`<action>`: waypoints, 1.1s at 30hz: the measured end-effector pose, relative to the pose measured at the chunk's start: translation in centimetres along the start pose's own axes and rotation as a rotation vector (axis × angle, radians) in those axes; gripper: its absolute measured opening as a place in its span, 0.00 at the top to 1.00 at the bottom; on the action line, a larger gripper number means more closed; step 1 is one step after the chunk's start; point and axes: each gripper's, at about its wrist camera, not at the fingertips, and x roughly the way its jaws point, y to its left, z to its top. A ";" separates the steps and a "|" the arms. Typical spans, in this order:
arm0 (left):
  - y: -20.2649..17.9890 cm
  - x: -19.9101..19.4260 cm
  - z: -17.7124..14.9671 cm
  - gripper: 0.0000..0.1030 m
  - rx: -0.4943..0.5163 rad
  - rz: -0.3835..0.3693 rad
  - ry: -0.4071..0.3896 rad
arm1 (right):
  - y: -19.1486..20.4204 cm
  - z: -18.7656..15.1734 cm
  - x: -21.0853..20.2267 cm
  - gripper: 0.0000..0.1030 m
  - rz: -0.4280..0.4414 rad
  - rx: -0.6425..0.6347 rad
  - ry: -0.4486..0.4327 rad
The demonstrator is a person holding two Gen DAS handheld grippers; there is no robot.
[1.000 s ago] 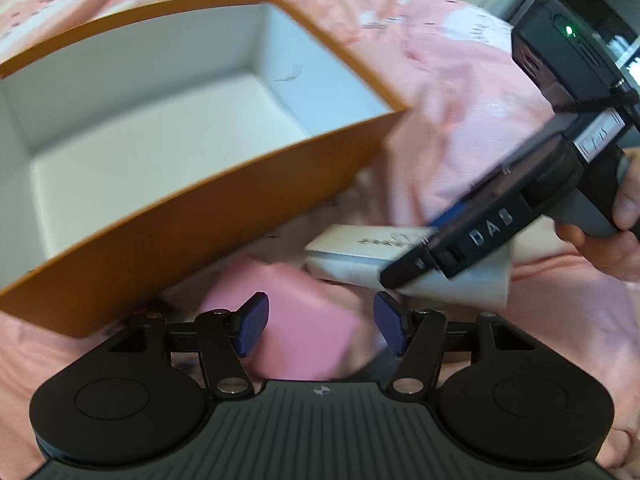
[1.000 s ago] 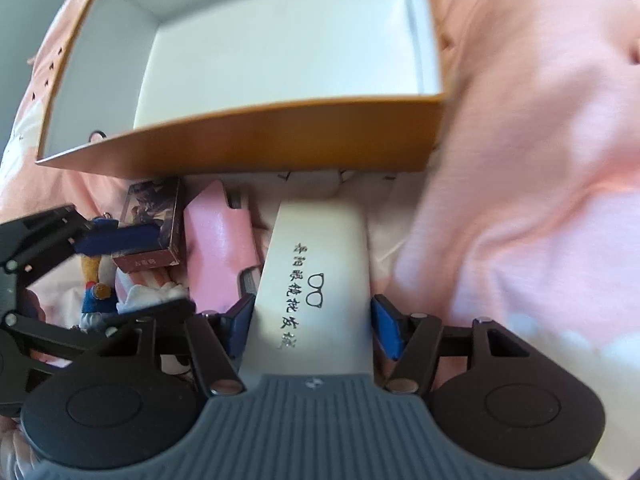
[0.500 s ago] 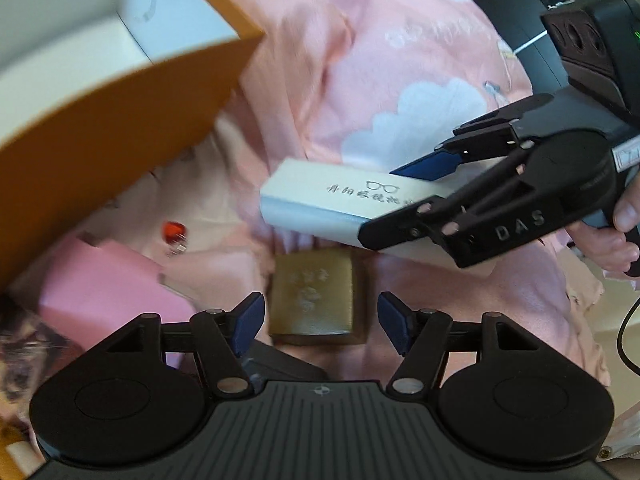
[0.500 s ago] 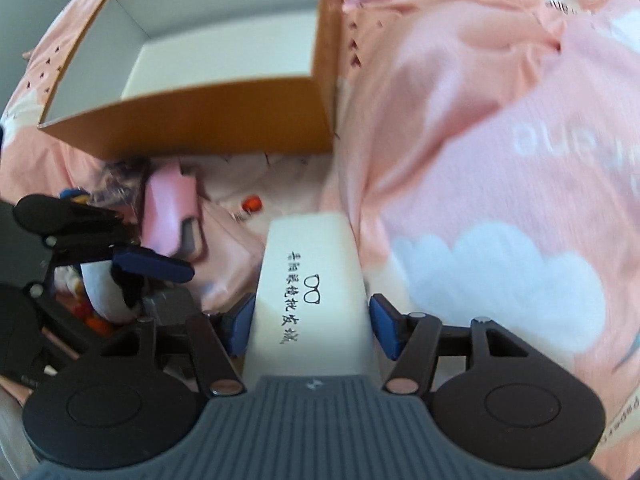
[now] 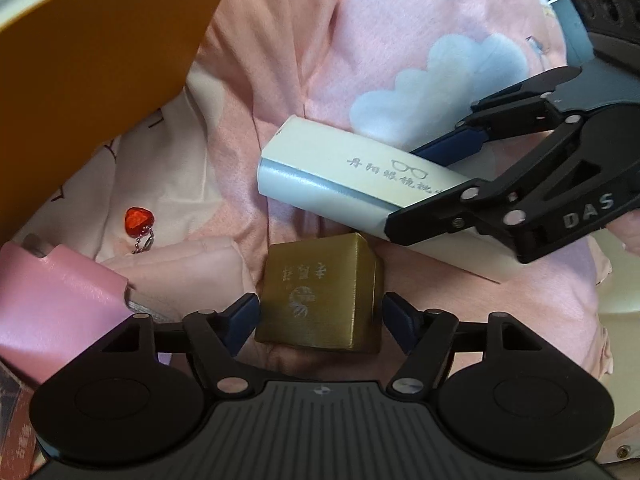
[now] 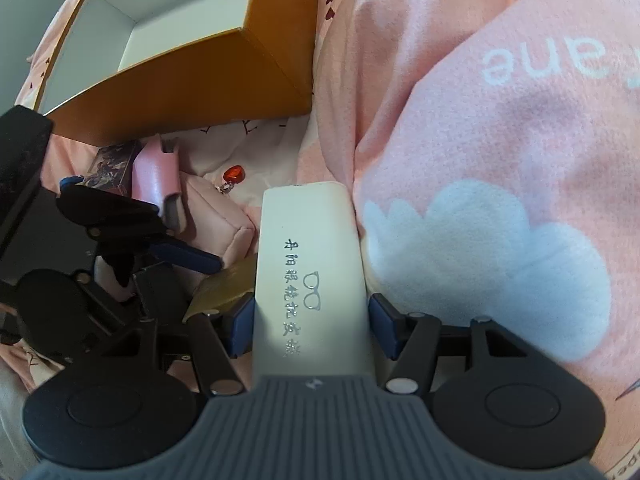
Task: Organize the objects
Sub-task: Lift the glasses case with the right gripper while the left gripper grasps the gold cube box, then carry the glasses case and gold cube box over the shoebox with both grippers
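orange box (image 6: 192,68): interior bare where visible | right gripper (image 6: 310,322): clamped on white glasses case (image 6: 310,264) above pink blanket (image 6: 500,128) | left gripper (image 5: 320,316): jaws apart, flanking gold box (image 5: 320,288) on the blanket

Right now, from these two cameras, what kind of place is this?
Probably a bedroom, on a bed: everything lies on a soft, rumpled pink blanket with cloud prints. Personal items sit on it, such as a white glasses case, a gold box and an orange box.

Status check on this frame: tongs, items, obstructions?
Right tongs shut on white glasses case. Left tongs open around gold box. Orange box holds nothing visible.
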 end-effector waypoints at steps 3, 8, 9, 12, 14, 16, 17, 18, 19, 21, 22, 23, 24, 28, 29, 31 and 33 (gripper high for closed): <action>0.3 0.7 0.5 0.17 -0.015 -0.010 0.022 | -0.5 -0.1 0.0 0.39 0.022 0.010 -0.006; 0.3 1.5 0.7 0.17 -0.018 -0.015 0.035 | -0.1 0.2 2.0 0.39 0.035 0.012 -0.011; 0.2 1.6 0.7 0.18 -0.016 -0.017 0.033 | -0.1 0.1 2.1 0.38 0.033 0.010 -0.012; 0.3 1.6 0.5 0.19 -0.020 -0.014 0.020 | 0.1 0.1 2.2 0.38 0.028 0.006 -0.012; 0.4 1.1 0.1 0.19 -0.032 -0.024 -0.002 | 0.3 0.1 2.2 0.39 0.023 0.007 -0.014; 0.4 0.4 -0.5 0.19 -0.033 -0.032 -0.032 | 0.5 0.0 2.0 0.39 0.018 0.008 -0.019; 0.3 -0.1 -0.9 0.19 -0.027 -0.031 -0.052 | 0.6 -0.1 1.9 0.39 0.015 0.008 -0.022; 0.1 -0.6 -1.3 0.20 -0.019 -0.026 -0.069 | 0.8 -0.2 1.8 0.39 0.013 0.007 -0.024; 0.0 -1.1 -1.7 0.20 -0.013 -0.019 -0.086 | 0.9 -0.3 1.5 0.39 0.011 0.004 -0.029; 0.0 -2.2 -2.5 0.20 -0.017 -0.010 -0.124 | 1.3 -0.4 1.3 0.39 0.006 0.003 -0.033; 0.0 -2.8 -2.9 0.20 -0.020 -0.004 -0.142 | 1.5 -0.5 1.2 0.39 0.003 0.007 -0.036; 0.1 -3.4 -3.3 0.20 -0.022 0.006 -0.164 | 1.6 -0.5 1.0 0.39 0.002 0.011 -0.039; 0.2 -4.1 -3.7 0.20 -0.025 0.017 -0.184 | 1.8 -0.6 0.7 0.39 0.002 0.015 -0.043; 0.5 -5.9 -4.6 0.20 -0.063 0.029 -0.268 | 2.6 -0.8 -0.8 0.39 0.004 0.020 -0.073; 0.4 -6.5 -4.2 0.20 -0.068 0.033 -0.291 | 2.9 -0.9 -1.5 0.39 0.004 0.015 -0.084; 0.5 -8.1 -4.3 0.20 -0.077 0.037 -0.339 | 3.7 -0.9 -2.8 0.39 0.005 0.002 -0.107; 0.6 -9.6 -4.5 0.20 -0.079 0.036 -0.397 | 4.6 -0.8 -3.8 0.39 0.004 -0.010 -0.132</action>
